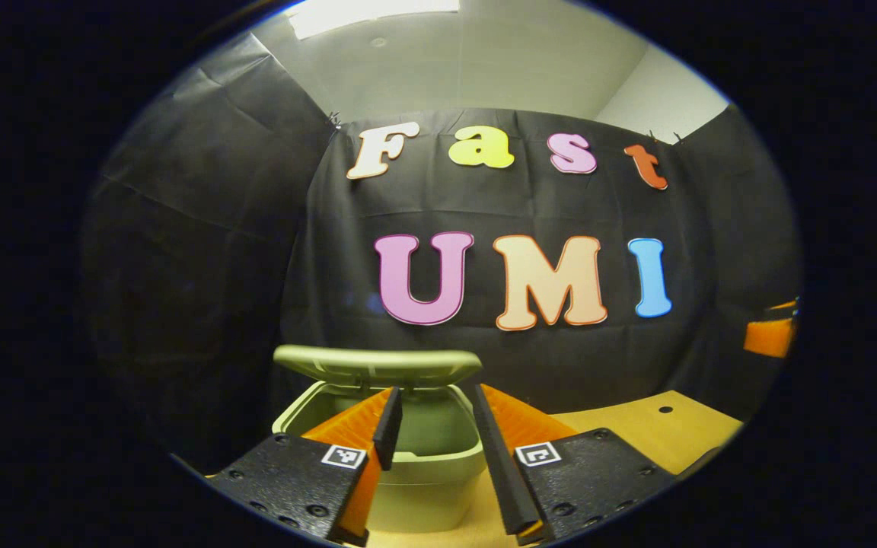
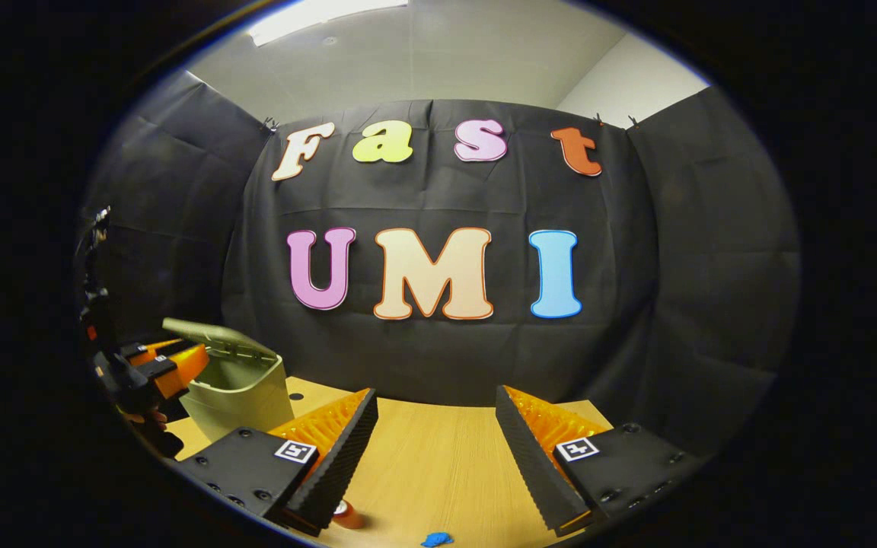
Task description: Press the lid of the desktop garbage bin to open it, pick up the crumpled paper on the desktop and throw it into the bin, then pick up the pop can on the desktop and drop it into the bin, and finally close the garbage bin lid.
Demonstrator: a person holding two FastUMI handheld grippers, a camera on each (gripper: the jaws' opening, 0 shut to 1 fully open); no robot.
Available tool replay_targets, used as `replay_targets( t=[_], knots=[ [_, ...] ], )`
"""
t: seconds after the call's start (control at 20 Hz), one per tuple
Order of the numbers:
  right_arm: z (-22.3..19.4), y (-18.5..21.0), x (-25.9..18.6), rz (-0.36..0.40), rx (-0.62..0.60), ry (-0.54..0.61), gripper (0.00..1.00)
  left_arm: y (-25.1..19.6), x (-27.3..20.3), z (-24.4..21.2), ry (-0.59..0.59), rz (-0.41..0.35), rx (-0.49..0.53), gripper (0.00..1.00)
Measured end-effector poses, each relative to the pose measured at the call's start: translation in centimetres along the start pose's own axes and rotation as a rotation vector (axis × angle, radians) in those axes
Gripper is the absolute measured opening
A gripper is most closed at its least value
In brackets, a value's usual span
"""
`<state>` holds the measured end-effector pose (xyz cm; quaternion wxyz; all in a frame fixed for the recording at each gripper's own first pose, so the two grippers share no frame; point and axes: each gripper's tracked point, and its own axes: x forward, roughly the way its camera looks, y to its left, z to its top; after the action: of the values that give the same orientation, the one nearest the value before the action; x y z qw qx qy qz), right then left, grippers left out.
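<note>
In the left gripper view my left gripper (image 1: 431, 426) sits at bottom centre, jaws apart and holding nothing, the open bin (image 1: 423, 464) right behind them with its lid (image 1: 377, 364) raised. In the right gripper view the bin (image 2: 237, 392) stands at lower left, with my left gripper (image 2: 168, 365) just beside it. My right gripper (image 2: 435, 449) is at bottom centre, jaws wide and empty over the table (image 2: 438, 464); the can (image 2: 347, 516) pokes out under the left finger and the blue paper (image 2: 437, 539) lies at the bottom edge.

The left gripper (image 1: 432, 426) hangs just in front of the bin (image 1: 416, 457), its fingers (image 1: 388, 428) apart with nothing between them. The bin's lid (image 1: 377, 365) stands raised — tilted back over the open mouth. The bin sits on a wooden table (image 1: 659, 430) against black cloth.
</note>
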<state>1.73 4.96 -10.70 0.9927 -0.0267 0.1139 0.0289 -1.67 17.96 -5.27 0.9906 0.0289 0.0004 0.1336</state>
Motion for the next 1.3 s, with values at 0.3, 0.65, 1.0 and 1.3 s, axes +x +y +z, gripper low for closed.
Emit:
replay_targets(
  t=[0.3, 0.65, 1.0, 1.3],
  knots=[
    [-4.8, -1.3, 1.2, 0.043, -0.024, 0.092, 0.98, -3.8, -2.5, 3.2, -0.046, -0.041, 0.004, 0.86],
    [-14.8, -1.1, 2.1, 0.117, -0.115, 0.282, 0.98, -6.2, -4.6, 5.7, -0.075, -0.044, 0.006, 0.92],
    [-23.9, -0.8, 1.6, 0.168, -0.181, 0.456, 0.98, -6.1, -5.9, 7.5, -0.098, -0.018, 0.028, 0.91],
    [-30.9, -0.3, 0.7, 0.191, -0.168, 0.618, 1.0, -5.0, -6.6, 8.6, -0.111, 0.008, 0.047, 0.91]
  ],
)
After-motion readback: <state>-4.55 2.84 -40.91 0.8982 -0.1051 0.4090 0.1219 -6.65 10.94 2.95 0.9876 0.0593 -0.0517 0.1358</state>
